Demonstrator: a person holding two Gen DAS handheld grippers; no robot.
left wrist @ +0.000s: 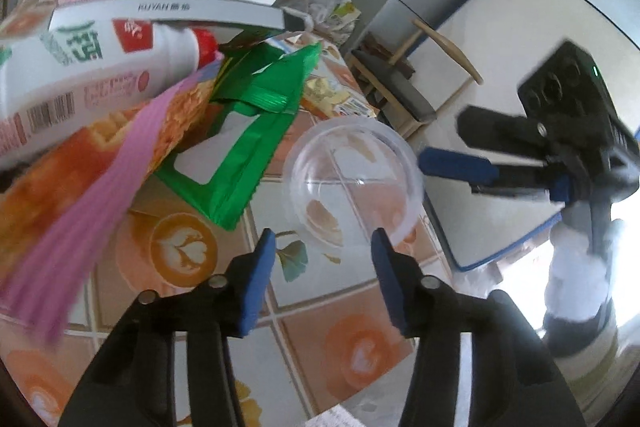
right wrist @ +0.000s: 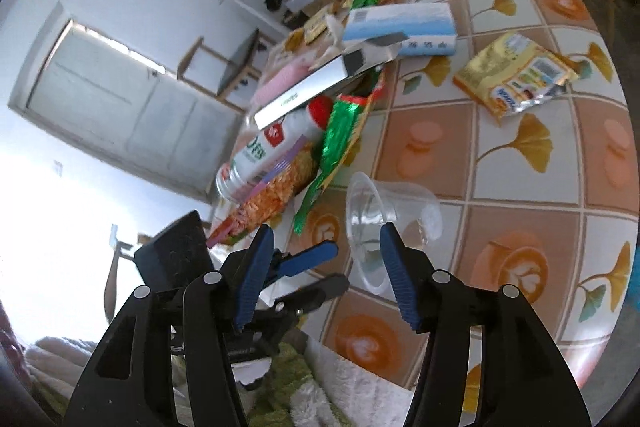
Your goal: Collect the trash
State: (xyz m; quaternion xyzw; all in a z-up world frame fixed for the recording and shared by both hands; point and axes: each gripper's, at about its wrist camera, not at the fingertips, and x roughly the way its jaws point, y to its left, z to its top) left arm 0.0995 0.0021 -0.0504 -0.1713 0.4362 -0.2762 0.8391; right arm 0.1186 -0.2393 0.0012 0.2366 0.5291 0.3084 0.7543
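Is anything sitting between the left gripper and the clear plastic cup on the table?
Nothing visible. The left gripper is open, and the clear plastic cup lies on its side directly ahead of its fingers on the tablecloth. The green wrapper is off to the left, outside that path.

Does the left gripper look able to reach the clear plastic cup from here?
Probably yes: the left gripper is open, the clear plastic cup lies on its side just ahead, and nothing sits between them.
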